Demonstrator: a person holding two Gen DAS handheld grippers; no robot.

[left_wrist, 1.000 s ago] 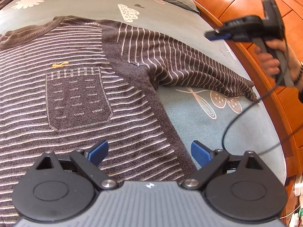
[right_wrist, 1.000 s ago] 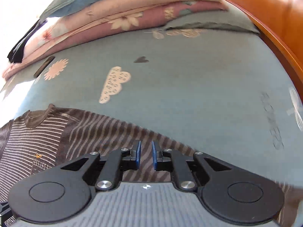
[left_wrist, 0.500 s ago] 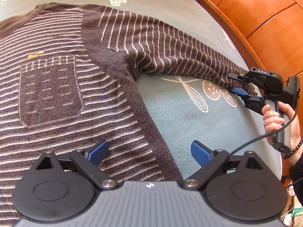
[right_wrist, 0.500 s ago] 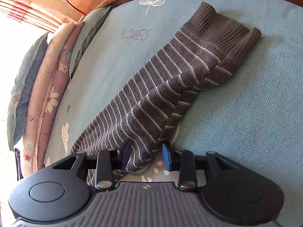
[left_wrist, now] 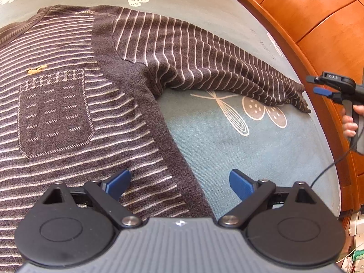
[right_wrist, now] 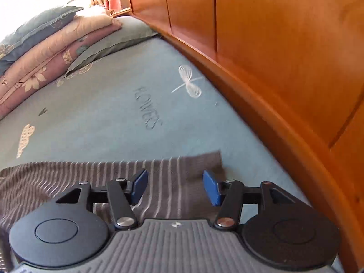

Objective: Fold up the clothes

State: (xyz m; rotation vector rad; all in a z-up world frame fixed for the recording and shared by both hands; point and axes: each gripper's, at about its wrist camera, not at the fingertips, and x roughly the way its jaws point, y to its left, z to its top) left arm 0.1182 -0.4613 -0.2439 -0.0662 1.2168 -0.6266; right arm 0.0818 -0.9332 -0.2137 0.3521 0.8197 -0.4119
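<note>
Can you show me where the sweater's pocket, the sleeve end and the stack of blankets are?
pocket (left_wrist: 54, 113), left wrist view, middle of the patch.
sleeve end (left_wrist: 293, 95), left wrist view, ribbed cuff.
stack of blankets (right_wrist: 52, 52), right wrist view, folded side.

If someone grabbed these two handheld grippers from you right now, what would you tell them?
Left gripper: open, empty, over the sweater's side edge.
Right gripper: jaws have just been opening, nothing gripped; it is at the sleeve cuff by the wooden bed frame.
The sweater lies face up, flat on the bedsheet, with that sleeve stretched straight out.
Done: spreading out. Left: every fold. I would probably start by bringing that sleeve across the body.
</note>
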